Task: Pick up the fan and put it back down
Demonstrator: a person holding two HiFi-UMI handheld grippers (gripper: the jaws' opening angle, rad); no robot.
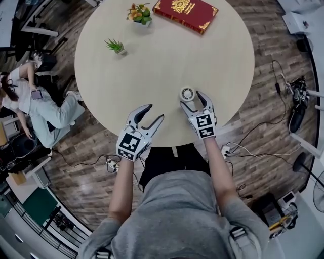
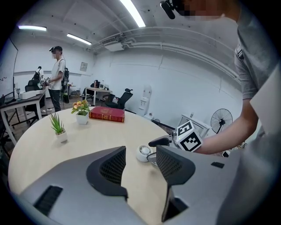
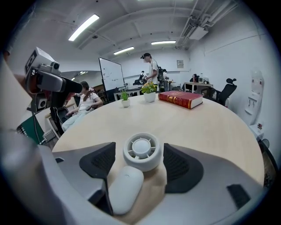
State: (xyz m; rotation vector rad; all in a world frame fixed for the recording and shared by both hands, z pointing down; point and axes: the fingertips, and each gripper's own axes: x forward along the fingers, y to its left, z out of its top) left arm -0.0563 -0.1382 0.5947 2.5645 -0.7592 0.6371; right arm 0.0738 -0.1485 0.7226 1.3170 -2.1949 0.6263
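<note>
Round beige table [image 1: 167, 66]: the white fan [image 1: 187, 93] lay flat near your edge, face up, long axis running away from you, head far, handle toward you. Your right gripper [image 1: 192, 99] straddled its head, jaws spread, not pinching. Your left gripper [image 1: 155, 112] hung spread and empty.

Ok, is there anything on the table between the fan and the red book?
No. The stretch of table between the fan and the red book is bare; the head view and the right gripper view both show that.
</note>
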